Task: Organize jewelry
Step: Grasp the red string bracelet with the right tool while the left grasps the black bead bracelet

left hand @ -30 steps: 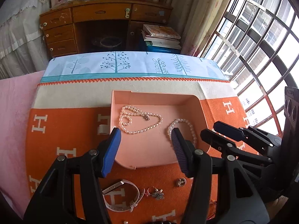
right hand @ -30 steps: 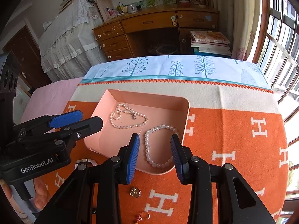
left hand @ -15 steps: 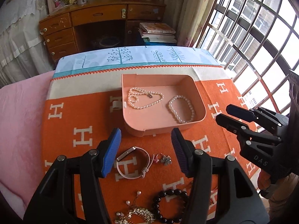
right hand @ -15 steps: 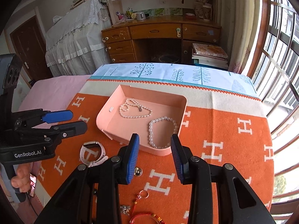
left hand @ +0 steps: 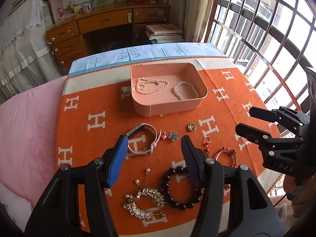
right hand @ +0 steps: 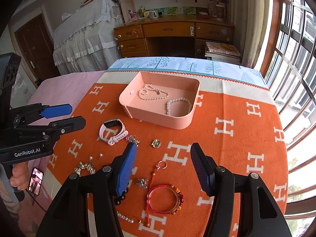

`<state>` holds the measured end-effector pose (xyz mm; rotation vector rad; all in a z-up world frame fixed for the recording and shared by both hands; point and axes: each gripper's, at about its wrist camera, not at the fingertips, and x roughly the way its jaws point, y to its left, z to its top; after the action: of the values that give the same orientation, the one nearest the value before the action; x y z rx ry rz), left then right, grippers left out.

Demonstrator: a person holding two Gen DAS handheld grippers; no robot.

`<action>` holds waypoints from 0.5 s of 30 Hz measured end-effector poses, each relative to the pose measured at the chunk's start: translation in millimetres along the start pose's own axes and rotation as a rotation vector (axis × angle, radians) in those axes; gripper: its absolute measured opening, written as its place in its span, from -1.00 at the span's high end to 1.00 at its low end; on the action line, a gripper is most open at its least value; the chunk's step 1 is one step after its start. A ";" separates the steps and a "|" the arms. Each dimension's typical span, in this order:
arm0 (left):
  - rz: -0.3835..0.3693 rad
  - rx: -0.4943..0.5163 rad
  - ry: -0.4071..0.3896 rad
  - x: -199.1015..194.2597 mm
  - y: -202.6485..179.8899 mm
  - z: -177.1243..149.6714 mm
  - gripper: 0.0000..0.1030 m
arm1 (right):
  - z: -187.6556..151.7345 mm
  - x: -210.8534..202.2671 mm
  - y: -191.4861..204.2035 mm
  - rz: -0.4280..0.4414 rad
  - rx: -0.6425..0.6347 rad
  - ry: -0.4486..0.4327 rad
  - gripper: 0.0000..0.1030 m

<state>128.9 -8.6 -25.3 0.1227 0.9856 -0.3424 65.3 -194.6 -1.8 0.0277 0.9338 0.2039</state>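
Observation:
A pink tray (left hand: 167, 106) (right hand: 158, 120) on the orange cloth holds a pearl necklace (left hand: 152, 86) and a pearl bracelet (left hand: 185, 89). Loose on the cloth nearer me lie a white watch (left hand: 142, 140), a flower charm (left hand: 173, 136), a gold brooch (left hand: 191, 127), a black bead bracelet (left hand: 177, 189), a gold hair comb (left hand: 146, 201) and a red cord bracelet (right hand: 165, 199). My left gripper (left hand: 153, 138) hangs open above the watch and charm, empty. My right gripper (right hand: 164, 146) hovers over the red cord bracelet, its jaws opening with nothing between them.
Pink bedding (left hand: 25, 130) borders the cloth on the left. Barred windows (left hand: 266, 29) run along the right. A wooden desk (right hand: 173, 33) and stacked books (right hand: 221, 51) stand beyond the far edge. A phone (right hand: 35, 180) lies low at the left.
Both grippers have drawn back from the tray toward the near edge and risen, bringing the loose jewelry into view. The right jaws have spread wider.

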 end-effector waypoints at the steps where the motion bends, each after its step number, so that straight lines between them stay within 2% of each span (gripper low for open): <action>1: -0.002 0.006 0.006 1.3 -1.1 -5.3 -0.03 | -5.4 -1.9 0.1 0.001 0.001 0.001 -0.13; 8: -0.023 0.024 0.080 28.4 -4.1 -36.2 -0.02 | -39.9 -3.8 -4.7 0.008 0.026 0.015 -0.13; 11: -0.034 0.029 0.118 42.1 -3.6 -45.6 0.11 | -50.6 3.7 -8.5 0.004 0.034 0.036 -0.13; 15: -0.046 0.043 0.154 55.9 -4.8 -56.3 0.14 | -64.7 17.5 -16.2 0.012 0.064 0.070 -0.13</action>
<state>110.7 -11.6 -102.6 0.1673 1.1352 -0.4005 26.2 -211.3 -56.0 0.0862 1.0095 0.1871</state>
